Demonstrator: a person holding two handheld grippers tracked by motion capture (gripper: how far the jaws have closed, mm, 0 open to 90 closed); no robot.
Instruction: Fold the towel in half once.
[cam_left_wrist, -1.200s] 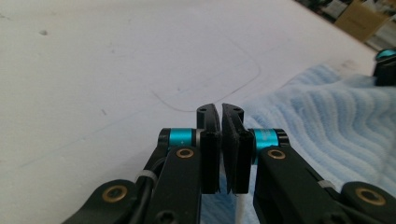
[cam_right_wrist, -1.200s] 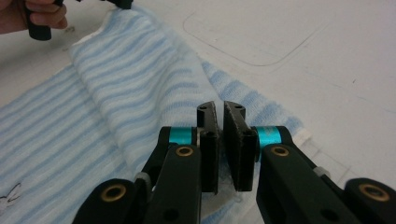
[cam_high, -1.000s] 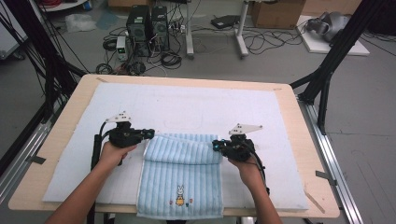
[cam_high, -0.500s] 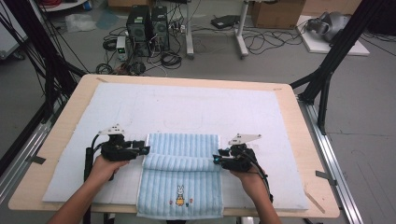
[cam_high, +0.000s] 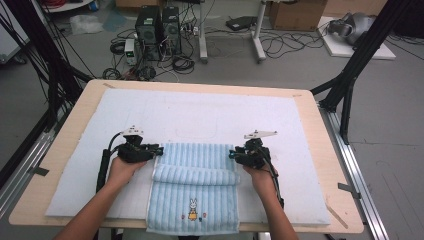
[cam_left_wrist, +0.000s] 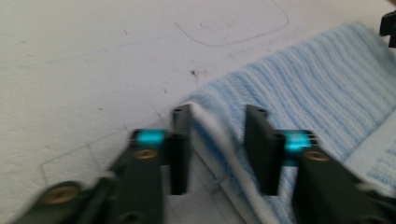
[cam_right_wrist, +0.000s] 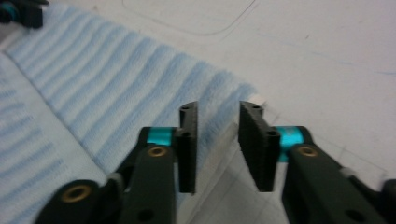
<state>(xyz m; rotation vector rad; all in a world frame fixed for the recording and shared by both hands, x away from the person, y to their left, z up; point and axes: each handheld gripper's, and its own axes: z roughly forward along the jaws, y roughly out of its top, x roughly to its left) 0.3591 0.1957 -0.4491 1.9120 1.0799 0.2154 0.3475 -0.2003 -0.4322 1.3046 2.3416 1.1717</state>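
Observation:
A light blue striped towel (cam_high: 192, 200) with a small rabbit print lies on the white mat (cam_high: 200, 115), and a folded ridge (cam_high: 195, 175) runs across it. My left gripper (cam_high: 159, 149) sits at the towel's far left corner. Its jaws stand open in the left gripper view (cam_left_wrist: 218, 140), with the towel's white edge (cam_left_wrist: 212, 126) loose between them. My right gripper (cam_high: 231, 154) is at the far right corner. It is open in the right gripper view (cam_right_wrist: 218, 135), astride the towel's edge (cam_right_wrist: 107, 79).
The mat covers most of a wooden table (cam_high: 335, 170). Beyond the table's far edge, the floor holds computer towers (cam_high: 157, 25), cables and a cardboard box (cam_high: 295, 12). Black frame legs stand at both sides. The mat beyond the towel is bare.
Both grippers came toward me along the towel's sides half a second ago. They have since gone back to its far corners. The folded ridge stays across the towel.

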